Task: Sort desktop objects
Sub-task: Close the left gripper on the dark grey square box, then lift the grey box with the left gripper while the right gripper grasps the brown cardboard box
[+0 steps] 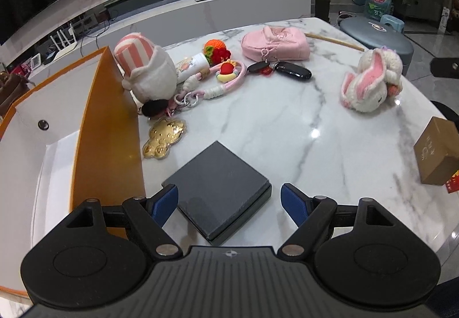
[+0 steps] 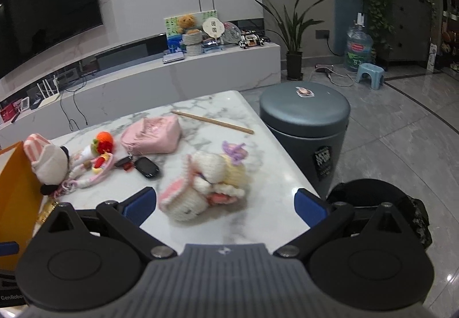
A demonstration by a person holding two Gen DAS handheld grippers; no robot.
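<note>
My left gripper (image 1: 228, 197) is open, its blue fingers on either side of a flat dark grey box (image 1: 218, 191) lying on the marble table (image 1: 301, 131). My right gripper (image 2: 225, 203) is open too, just in front of a white and pink plush rabbit (image 2: 200, 186), also seen at the far right in the left wrist view as the rabbit (image 1: 370, 85). Further back lie a pink pouch (image 1: 275, 42), black car keys (image 1: 289, 69), a pink-striped plush toy (image 1: 146, 71), a pink cord with charms (image 1: 212, 82) and a gold bear charm (image 1: 163, 137).
An orange and white open box (image 1: 94, 131) stands at the table's left edge. A brown cardboard box (image 1: 439, 151) sits at the right edge. A wooden stick (image 2: 212, 121) lies at the far corner. A round grey stool (image 2: 307, 122) stands beside the table on the right.
</note>
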